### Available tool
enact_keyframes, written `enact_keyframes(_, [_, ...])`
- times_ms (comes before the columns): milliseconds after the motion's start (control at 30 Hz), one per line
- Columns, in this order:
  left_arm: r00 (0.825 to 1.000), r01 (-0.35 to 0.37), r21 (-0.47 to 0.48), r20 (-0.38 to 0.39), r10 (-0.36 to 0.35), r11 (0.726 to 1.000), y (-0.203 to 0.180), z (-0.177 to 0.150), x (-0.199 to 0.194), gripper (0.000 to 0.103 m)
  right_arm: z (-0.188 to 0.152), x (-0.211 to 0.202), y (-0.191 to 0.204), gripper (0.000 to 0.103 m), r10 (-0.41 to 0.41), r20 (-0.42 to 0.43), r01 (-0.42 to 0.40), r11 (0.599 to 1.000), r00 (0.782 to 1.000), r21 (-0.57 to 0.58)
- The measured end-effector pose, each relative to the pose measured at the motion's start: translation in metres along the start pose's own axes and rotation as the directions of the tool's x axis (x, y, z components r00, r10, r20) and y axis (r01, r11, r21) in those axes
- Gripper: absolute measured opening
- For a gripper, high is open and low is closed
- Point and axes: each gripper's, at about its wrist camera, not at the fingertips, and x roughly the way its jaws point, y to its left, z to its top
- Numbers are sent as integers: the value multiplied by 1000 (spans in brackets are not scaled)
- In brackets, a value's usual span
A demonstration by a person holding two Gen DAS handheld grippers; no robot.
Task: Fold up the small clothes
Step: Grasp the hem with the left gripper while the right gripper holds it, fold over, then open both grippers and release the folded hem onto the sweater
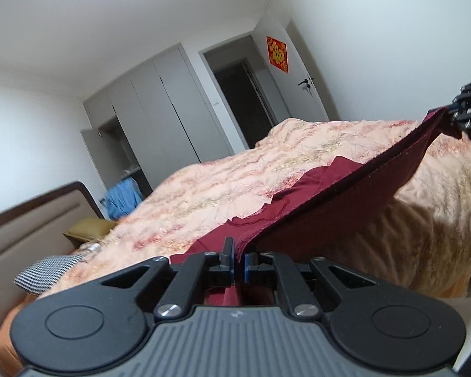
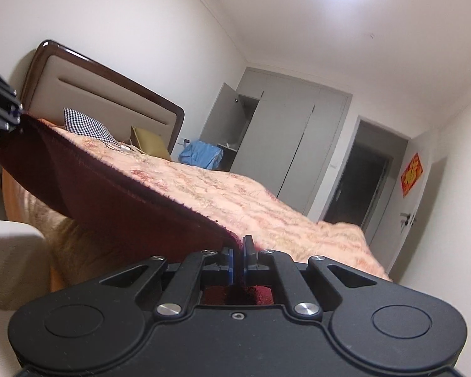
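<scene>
A dark red garment (image 1: 339, 201) is stretched taut between my two grippers, above a bed with a peach patterned bedspread (image 1: 223, 188). My left gripper (image 1: 238, 260) is shut on one corner of its hem. My right gripper (image 2: 238, 259) is shut on the other corner, and it shows at the right edge of the left wrist view (image 1: 469, 110). The rest of the garment (image 1: 301, 185) lies on the bedspread beyond the lifted hem. In the right wrist view the hem (image 2: 116, 182) runs up to the left gripper (image 2: 1, 106) at the left edge.
A brown headboard (image 2: 110, 94), a checked pillow (image 2: 88, 125) and a yellow-green cushion (image 2: 149, 143) are at the bed's head. Grey wardrobes (image 1: 160, 106), blue cloth (image 1: 122, 198), a dark doorway (image 1: 245, 100) and a white door with a red decoration (image 1: 278, 53) stand beyond.
</scene>
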Motion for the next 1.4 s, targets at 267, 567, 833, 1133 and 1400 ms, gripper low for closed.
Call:
enact_keyframes(267, [998,57,-29,-19,-58,998,54,50,87,6,31,131,-29,5,-19,17,19,999,1000,-31])
enact_keyframes(567, [991,56,-90,-117,-66,994,100,77,246,6,35,300,-38,6,11,-115,-18,998,993,-61])
enact_keyframes(833, [941,130,-254,-274,-200,958,135,26,359,6,0,392,-27,6,108,-293,-105,994,950,25])
enact_keyframes(1133, [904,182,-377,-298,-305,908,138,-26,393,17,-27,411,-16,38,153,-362,-137,988,920,70])
enact_keyframes(1400, [930,160,-487,-217,-296,858,156,-25,363,95,-17,380,-20,102,145,-323,-133,989,935,58])
